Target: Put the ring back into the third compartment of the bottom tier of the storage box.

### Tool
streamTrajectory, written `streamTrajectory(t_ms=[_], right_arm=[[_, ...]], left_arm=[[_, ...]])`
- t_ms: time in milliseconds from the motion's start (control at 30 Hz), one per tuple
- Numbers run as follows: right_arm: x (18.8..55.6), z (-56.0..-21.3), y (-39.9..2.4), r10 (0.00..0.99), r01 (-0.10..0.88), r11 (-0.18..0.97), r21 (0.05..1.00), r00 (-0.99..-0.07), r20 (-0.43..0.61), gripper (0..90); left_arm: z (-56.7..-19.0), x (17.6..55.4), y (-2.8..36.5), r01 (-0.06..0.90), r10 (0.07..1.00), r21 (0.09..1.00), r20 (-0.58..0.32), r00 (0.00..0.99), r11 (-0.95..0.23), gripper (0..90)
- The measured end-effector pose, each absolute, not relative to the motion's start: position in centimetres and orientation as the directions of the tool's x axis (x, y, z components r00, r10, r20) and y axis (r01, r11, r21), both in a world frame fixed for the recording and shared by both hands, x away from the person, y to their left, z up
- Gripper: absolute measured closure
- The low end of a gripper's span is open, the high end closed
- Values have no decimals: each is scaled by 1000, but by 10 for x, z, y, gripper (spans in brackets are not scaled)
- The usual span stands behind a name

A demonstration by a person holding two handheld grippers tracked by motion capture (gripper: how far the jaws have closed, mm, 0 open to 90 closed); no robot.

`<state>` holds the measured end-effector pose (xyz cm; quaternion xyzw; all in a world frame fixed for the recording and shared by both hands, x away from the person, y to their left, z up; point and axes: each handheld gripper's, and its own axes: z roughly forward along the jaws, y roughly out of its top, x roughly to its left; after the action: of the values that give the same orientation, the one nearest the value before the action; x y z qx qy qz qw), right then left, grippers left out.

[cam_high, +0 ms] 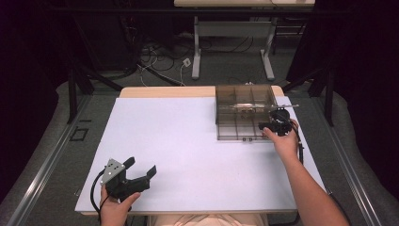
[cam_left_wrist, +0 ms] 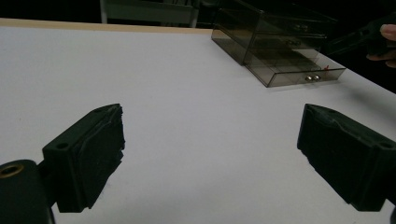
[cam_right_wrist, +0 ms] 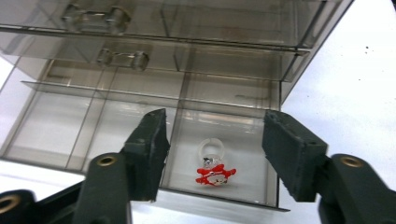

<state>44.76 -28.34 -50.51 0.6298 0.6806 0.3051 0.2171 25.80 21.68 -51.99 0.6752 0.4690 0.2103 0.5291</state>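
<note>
A smoky clear drawer cabinet [cam_high: 244, 101] stands at the table's far right, its lowest drawer [cam_high: 237, 133] pulled out toward me. In that drawer's right compartment lies a clear ring with a red and white charm [cam_right_wrist: 214, 170]. My right gripper [cam_right_wrist: 215, 140] hovers over this compartment with its jaws apart on either side of the ring, touching nothing; the high view has it [cam_high: 266, 126] at the drawer's right front corner. Near the table's front left, my left gripper [cam_high: 141, 166] rests low, jaws spread wide [cam_left_wrist: 210, 140] with only bare tabletop between them.
The white tabletop [cam_high: 188, 155] spreads between the two hands. Two upper drawers with clear knob handles [cam_right_wrist: 122, 58] sit shut above the open one. Beyond the table stand a desk frame [cam_high: 233, 44] and floor cables. The right gripper [cam_left_wrist: 355, 39] sits beside the cabinet [cam_left_wrist: 275, 42].
</note>
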Motion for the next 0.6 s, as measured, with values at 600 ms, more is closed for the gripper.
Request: streamTrajectory(t_ms=[600], right_arm=[[419,-491,-264,967,683,49,728,-214,136,205]], left_arm=[[-520,258,217,419,856,908,-220,468,4,80]])
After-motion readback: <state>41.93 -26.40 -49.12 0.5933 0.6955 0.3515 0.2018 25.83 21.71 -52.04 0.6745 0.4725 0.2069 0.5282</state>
